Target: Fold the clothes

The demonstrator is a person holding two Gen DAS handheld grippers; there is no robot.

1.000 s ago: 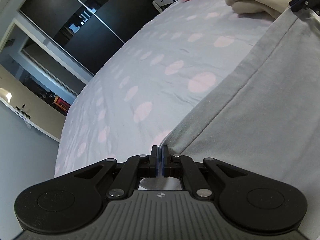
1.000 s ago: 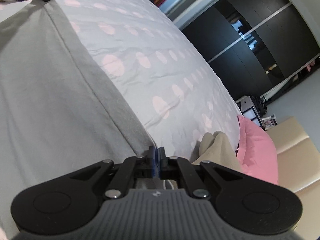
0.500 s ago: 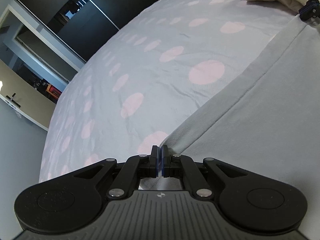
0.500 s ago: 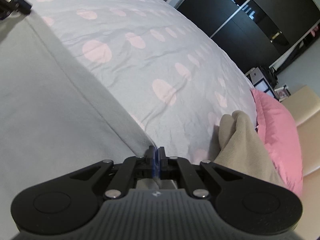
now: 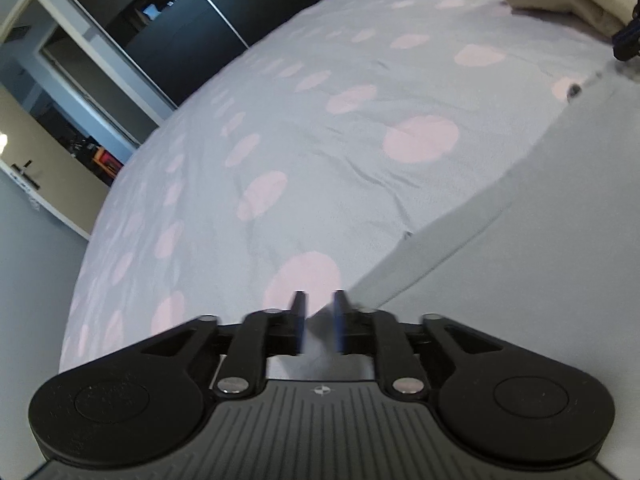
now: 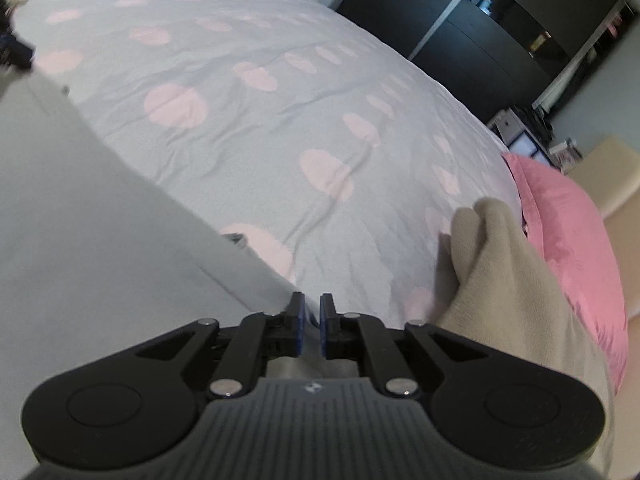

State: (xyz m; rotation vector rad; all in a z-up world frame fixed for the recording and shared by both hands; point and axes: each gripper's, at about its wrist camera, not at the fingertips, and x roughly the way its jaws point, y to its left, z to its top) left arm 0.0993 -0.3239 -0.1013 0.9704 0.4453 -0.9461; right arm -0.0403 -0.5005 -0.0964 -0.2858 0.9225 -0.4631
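Both wrist views are angled down, close over the bed. Shared by both: spotted cover, grey garment edge, beige pile, dark wardrobe far.

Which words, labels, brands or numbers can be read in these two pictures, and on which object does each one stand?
No readable text in either view.
Left claw: a small round white emblem on its grey ribbed body, no letters.
Right claw: a small white mark in the same place, blurred, not readable.
Grey garment, dotted bedcover, beige folded cloth, pink pillow: no tag or print visible.
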